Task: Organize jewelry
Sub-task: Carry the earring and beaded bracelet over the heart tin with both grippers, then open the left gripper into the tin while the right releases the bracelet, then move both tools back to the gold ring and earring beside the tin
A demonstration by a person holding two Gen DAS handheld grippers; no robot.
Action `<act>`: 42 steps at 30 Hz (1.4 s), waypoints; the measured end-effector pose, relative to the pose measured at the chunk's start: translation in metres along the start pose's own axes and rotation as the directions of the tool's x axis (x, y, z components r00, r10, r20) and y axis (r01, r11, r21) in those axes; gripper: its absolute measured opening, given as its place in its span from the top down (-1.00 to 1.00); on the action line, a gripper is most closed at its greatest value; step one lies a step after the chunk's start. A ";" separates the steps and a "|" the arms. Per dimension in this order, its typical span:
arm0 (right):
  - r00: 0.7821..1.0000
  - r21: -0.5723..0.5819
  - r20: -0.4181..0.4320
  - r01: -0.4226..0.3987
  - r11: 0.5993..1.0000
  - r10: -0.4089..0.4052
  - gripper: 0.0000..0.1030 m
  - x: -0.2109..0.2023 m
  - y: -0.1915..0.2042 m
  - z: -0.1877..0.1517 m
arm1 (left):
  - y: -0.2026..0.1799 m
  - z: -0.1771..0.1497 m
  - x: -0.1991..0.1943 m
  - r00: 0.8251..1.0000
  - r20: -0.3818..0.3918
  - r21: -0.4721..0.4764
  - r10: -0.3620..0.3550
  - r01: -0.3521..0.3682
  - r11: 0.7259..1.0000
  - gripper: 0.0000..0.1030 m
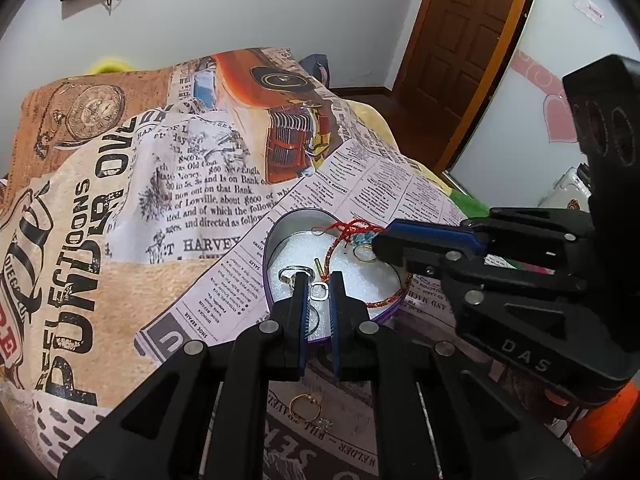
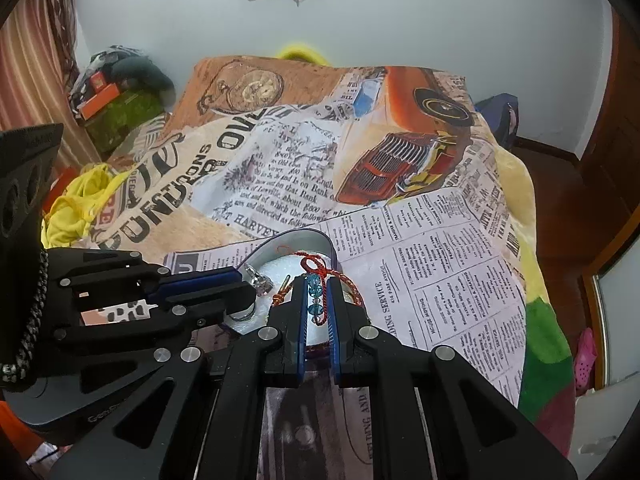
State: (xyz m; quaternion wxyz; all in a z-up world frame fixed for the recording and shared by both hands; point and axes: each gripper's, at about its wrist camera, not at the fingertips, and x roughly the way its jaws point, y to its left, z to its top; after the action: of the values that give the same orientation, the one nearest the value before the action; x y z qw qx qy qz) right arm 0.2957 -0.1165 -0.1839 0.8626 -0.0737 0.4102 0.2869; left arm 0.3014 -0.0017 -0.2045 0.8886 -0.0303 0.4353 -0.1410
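A heart-shaped purple tin (image 1: 269, 245) with white foam lining sits on the printed blanket. It holds a silver ring (image 1: 294, 273), a gold ring (image 1: 364, 253) and a red cord bracelet (image 1: 344, 236). My left gripper (image 1: 319, 292) is over the tin, narrowly parted with a small square silver ring (image 1: 319, 292) between its tips. My right gripper (image 2: 316, 300) is over the tin (image 2: 320, 240) too, narrowly parted around a string of blue beads (image 2: 314, 294) beside the red cord (image 2: 316, 264). A gold ring (image 1: 305, 406) lies on the blanket below the left gripper.
The printed newspaper-pattern blanket (image 1: 180, 184) covers a bed. A wooden door (image 1: 468, 40) stands at the back right. Yellow cloth (image 2: 76, 204) and a pile of boxes (image 2: 108, 92) lie at the left of the bed.
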 end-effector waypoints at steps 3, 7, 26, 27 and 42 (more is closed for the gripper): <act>1.000 0.001 -0.008 -0.011 1.000 0.011 0.84 0.003 -0.001 0.000 | -0.001 0.000 0.000 1.000 0.006 0.001 0.000 0.000 1.000 0.85; 1.000 -0.001 -0.013 -0.013 1.000 0.013 0.84 0.006 -0.001 0.000 | -0.003 0.000 -0.001 1.000 0.006 0.011 0.007 -0.007 1.000 0.85; 1.000 -0.019 0.023 0.022 1.000 -0.022 0.42 -0.025 0.009 -0.001 | -0.005 0.004 -0.053 0.996 0.084 0.016 0.040 -0.041 0.999 0.82; 0.999 -0.021 0.028 0.025 0.999 -0.024 0.42 -0.029 0.010 -0.001 | -0.005 0.004 -0.057 0.995 0.090 0.016 0.047 -0.049 0.999 0.82; 1.000 -0.089 -0.007 0.020 0.996 -0.021 0.41 -0.042 0.043 -0.024 | 0.018 -0.029 -0.096 0.987 0.074 -0.015 0.140 -0.139 0.990 0.54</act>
State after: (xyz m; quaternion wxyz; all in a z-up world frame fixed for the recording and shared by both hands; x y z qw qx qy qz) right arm 0.2349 -0.1081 -0.1641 0.8597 -0.1171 0.3996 0.2957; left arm 0.2265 0.0442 -0.1521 0.9118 -0.0097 0.4035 -0.0751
